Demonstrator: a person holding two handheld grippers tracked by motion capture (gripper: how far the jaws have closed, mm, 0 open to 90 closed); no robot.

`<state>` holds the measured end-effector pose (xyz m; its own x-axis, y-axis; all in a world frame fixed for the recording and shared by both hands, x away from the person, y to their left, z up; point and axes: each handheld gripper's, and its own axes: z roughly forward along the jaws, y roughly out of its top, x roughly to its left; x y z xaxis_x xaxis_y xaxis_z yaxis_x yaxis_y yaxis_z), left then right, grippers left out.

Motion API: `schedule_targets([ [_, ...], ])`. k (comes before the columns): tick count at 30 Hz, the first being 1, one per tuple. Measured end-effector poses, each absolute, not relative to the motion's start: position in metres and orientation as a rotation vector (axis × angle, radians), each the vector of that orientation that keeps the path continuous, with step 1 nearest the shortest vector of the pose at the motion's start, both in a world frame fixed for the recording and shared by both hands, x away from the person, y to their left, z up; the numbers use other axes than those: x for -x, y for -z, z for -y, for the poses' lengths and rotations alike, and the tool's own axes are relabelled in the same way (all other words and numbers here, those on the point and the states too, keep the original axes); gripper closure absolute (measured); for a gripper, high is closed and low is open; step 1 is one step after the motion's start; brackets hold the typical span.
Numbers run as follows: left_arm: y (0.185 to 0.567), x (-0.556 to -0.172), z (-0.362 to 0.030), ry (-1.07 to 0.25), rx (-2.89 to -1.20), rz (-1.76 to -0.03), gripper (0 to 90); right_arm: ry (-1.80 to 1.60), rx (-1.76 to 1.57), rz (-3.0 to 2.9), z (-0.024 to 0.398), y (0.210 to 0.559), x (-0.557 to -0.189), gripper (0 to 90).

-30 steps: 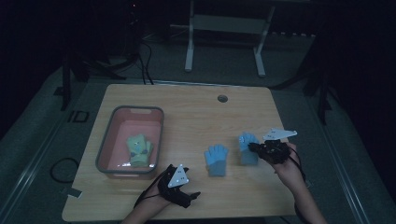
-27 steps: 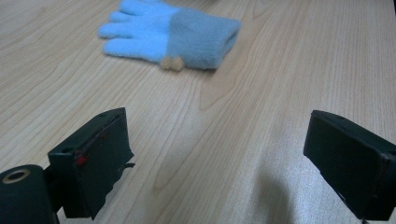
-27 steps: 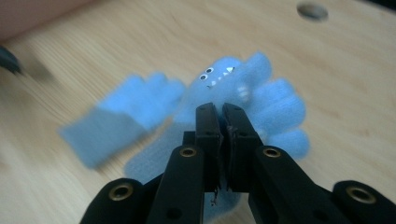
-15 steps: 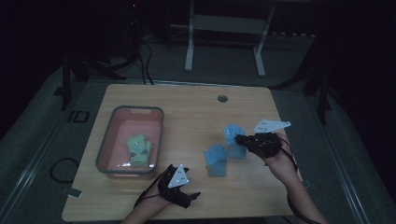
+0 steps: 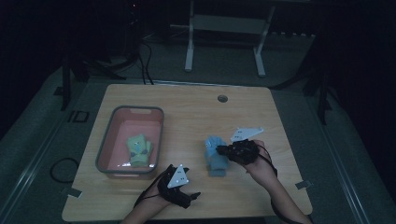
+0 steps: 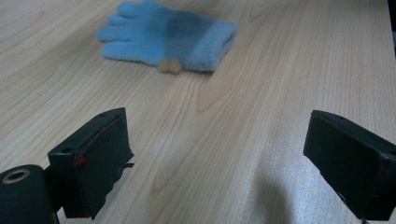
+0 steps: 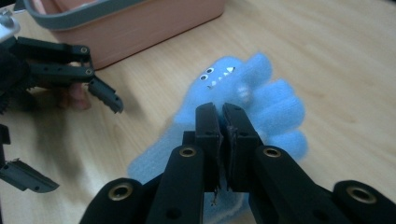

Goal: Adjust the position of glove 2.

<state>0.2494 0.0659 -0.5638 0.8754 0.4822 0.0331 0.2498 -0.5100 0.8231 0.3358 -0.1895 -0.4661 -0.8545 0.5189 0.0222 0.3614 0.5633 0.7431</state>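
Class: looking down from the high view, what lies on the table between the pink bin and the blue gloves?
Nothing: in the high view only bare wooden table separates the pink bin from the blue gloves.

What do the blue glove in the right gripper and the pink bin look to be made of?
Blue glove: soft knit or fleece, going by its fuzzy matte nap and plump fingers; it has small stitched-looking eyes and teeth. Pink bin: probably moulded plastic, with smooth, faintly glossy walls and a grey rim.

High view dim; gripper views brighter, sharp.
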Motion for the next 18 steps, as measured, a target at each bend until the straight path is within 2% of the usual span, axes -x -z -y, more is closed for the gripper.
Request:
schedule_targets([
  [18, 0.564, -0.249, -0.065, -0.323, -2.131, -0.525, 7.5, -1.019, -0.825, -2.673, 0.184, 0.517, -0.344, 84.3],
])
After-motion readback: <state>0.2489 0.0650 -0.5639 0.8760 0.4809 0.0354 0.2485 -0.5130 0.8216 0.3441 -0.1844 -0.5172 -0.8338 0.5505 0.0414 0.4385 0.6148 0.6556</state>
